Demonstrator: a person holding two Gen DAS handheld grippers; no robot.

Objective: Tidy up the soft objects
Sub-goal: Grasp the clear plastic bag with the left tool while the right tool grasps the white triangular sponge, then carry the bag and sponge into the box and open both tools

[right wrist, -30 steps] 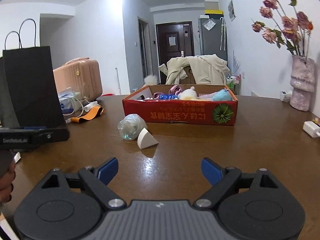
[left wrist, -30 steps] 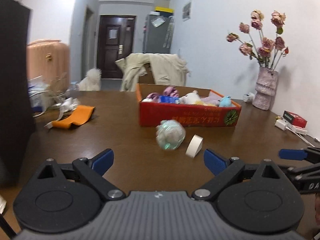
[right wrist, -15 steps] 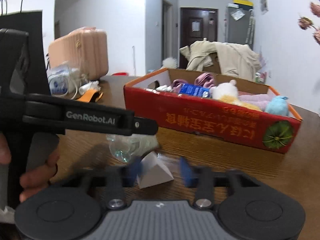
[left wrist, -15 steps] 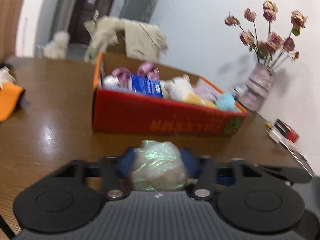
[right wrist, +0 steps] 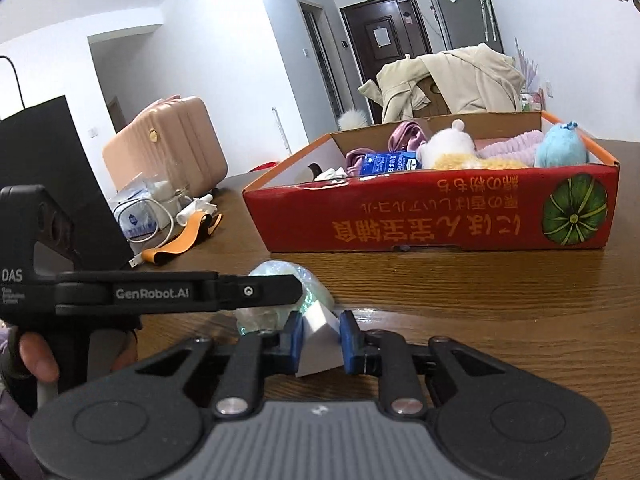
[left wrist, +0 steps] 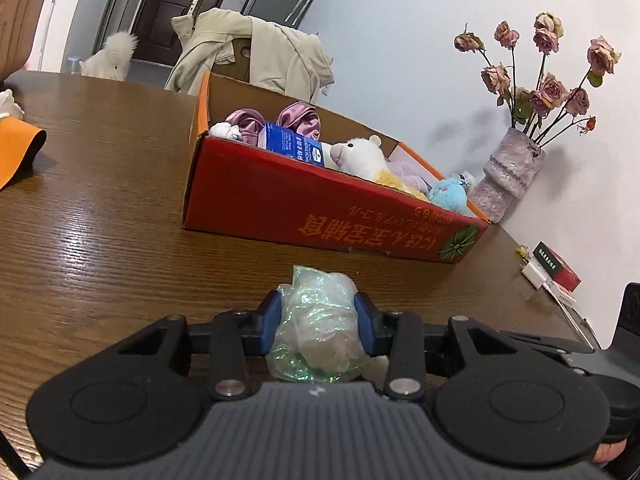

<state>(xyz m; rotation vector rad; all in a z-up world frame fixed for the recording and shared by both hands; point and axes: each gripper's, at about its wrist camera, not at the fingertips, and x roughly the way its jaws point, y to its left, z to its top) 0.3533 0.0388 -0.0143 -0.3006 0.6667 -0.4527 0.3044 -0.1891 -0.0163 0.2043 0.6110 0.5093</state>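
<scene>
My left gripper [left wrist: 318, 324] is shut on a crumpled shiny green-white plastic bundle [left wrist: 318, 332], low over the brown table. My right gripper [right wrist: 320, 340] is shut on a white wedge-shaped sponge [right wrist: 320, 338] at the table surface. The bundle also shows in the right wrist view [right wrist: 280, 280], partly hidden behind the left gripper's black arm. Ahead stands a red cardboard box [left wrist: 320, 216] [right wrist: 440, 220] holding a white plush animal [left wrist: 360, 156], a blue plush [left wrist: 448, 196], purple cloths and a blue packet.
A vase of dried roses [left wrist: 508, 176] stands right of the box, with a red-black pack [left wrist: 556, 268] and a white charger near the table's right edge. An orange strap [right wrist: 180, 240], cables, a black paper bag [right wrist: 52, 184] and a pink suitcase [right wrist: 168, 148] are at left.
Both grippers moved forward to the two objects and closed. The left one took the plastic bundle, the right one took the white sponge. The box now looks nearer.
</scene>
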